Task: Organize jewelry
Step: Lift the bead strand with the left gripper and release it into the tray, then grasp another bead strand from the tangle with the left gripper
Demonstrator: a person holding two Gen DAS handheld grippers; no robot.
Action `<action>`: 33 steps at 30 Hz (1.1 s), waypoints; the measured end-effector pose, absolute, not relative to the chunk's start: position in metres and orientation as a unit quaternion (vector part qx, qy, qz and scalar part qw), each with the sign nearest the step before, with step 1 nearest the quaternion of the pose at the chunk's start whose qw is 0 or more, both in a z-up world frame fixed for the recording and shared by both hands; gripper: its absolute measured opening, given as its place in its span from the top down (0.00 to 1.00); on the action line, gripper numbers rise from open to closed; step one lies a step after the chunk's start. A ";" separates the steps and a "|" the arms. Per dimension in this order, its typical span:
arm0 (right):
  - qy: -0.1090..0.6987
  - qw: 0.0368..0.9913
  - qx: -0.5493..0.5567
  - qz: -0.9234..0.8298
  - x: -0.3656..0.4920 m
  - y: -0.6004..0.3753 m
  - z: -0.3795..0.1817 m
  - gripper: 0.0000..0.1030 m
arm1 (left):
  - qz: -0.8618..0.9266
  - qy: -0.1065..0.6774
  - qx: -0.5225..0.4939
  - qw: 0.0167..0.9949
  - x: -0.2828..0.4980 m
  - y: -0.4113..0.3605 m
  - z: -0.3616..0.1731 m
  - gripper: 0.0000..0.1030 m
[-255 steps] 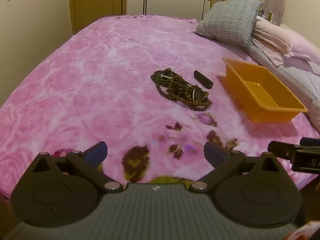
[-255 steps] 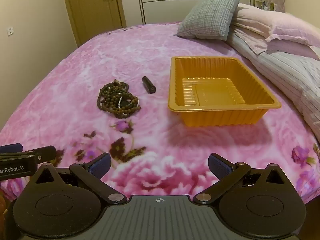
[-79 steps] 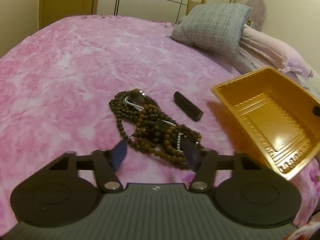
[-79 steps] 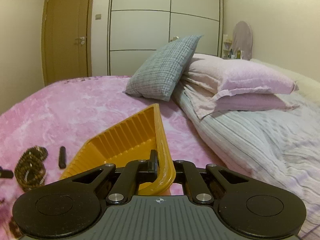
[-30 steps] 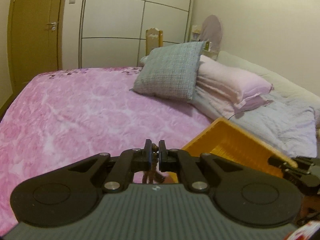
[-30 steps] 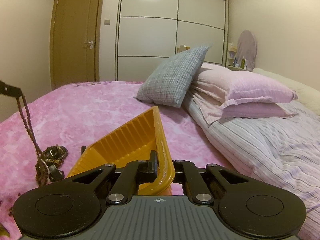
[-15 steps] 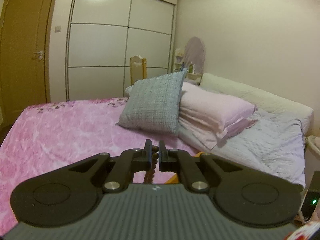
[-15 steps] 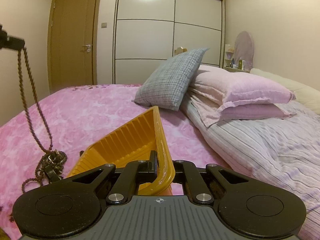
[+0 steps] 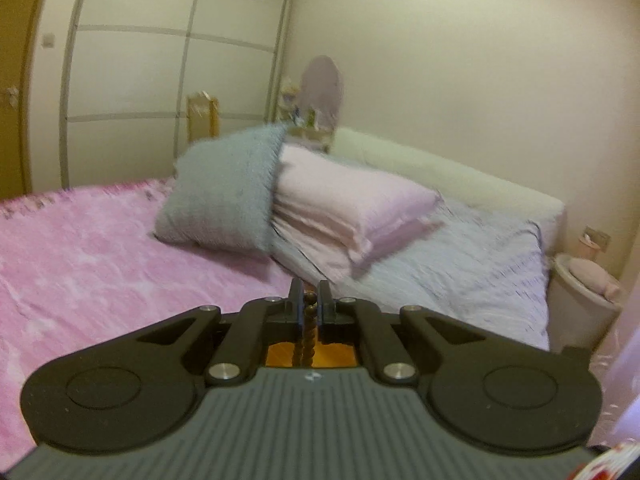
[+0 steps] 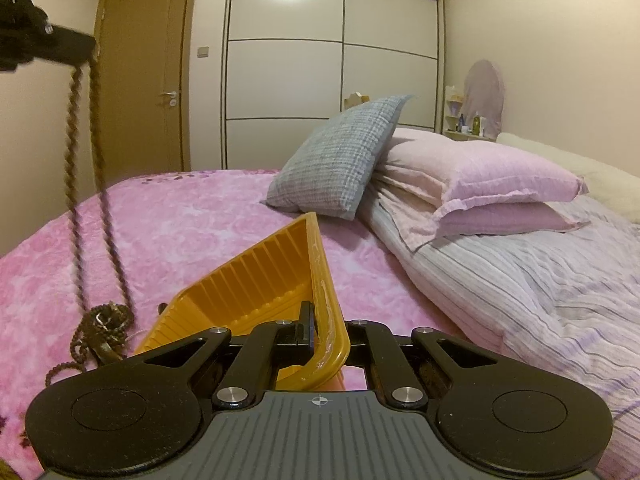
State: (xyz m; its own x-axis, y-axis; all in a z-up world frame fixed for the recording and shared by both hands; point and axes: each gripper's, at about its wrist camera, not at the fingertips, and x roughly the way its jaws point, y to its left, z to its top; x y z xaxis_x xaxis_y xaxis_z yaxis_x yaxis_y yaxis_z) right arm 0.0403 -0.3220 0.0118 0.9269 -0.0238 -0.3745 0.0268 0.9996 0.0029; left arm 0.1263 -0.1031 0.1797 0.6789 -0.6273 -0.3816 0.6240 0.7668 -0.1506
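My left gripper (image 9: 308,292) is shut on a brown bead necklace (image 9: 307,332) that hangs straight down between its fingers. The orange tray (image 9: 332,354) shows just below. In the right wrist view the left gripper (image 10: 86,46) is high at the upper left, and the bead necklace (image 10: 100,184) dangles from it in two strands down to a tangled bunch of beads (image 10: 102,326) beside the tray. My right gripper (image 10: 326,324) is shut on the near rim of the orange tray (image 10: 256,276), which is tilted up off the pink bedspread.
A grey cushion (image 10: 340,156) and pink pillows (image 10: 480,184) lie at the head of the bed. A striped quilt (image 10: 520,280) covers the right side. A door (image 10: 140,96) and wardrobe stand behind. A white bin (image 9: 584,300) stands by the bed.
My left gripper has risen and swung right with the necklace, drawing the strands longer and pulling the bunch toward the tray. My right gripper keeps holding the tilted tray still.
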 end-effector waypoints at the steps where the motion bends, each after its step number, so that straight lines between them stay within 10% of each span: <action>1: 0.191 0.982 0.002 -0.015 0.041 -0.322 0.012 0.95 | -0.344 0.220 -0.003 0.913 0.128 -0.109 0.172 0.95; 33: 0.193 0.981 0.005 -0.015 0.034 -0.341 -0.019 0.95 | -0.129 0.344 -0.032 0.930 0.136 -0.006 0.033 0.66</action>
